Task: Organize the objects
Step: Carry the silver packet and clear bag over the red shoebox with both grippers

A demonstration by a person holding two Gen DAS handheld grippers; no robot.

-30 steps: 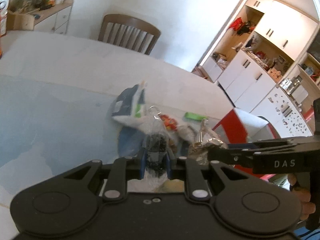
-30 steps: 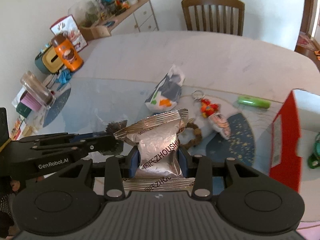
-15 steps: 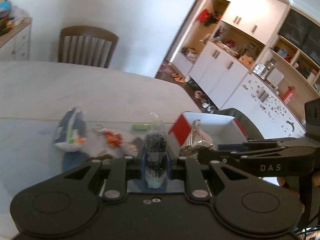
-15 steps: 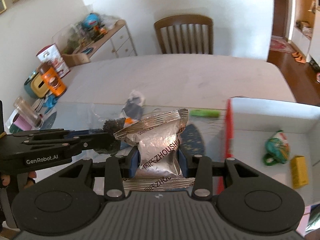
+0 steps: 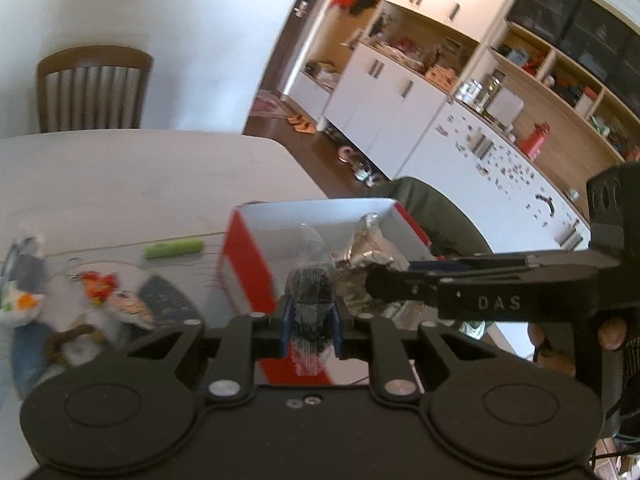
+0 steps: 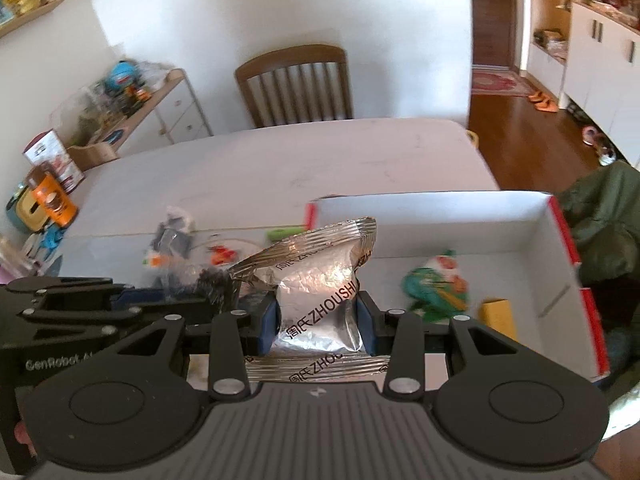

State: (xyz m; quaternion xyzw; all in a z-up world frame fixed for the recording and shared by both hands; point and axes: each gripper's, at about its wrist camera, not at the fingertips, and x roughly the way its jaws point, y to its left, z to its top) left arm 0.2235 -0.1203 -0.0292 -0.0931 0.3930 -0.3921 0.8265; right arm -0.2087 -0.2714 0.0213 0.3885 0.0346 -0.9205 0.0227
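Right gripper (image 6: 316, 320) clamped on foil pouch (image 6: 320, 280); left gripper (image 5: 310, 316) pinching clear bag (image 5: 311, 280) of dark bits. Since a second ago both swung from the table clutter to the red box (image 6: 560, 248), now at 2 o'clock. Drop seems next. Pouch reads "ZHOUSH…"; tools read "DAS", "GenRobot.AI".

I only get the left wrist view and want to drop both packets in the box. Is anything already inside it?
Observer: Yes, a green packet lies on the box floor.
Operator: Anything else in there?
Observer: A yellow block sits just right of it.
Operator: What does the right gripper hold?
Observer: The right gripper jaws clamp a silver foil packet, printed ZHOUSH.
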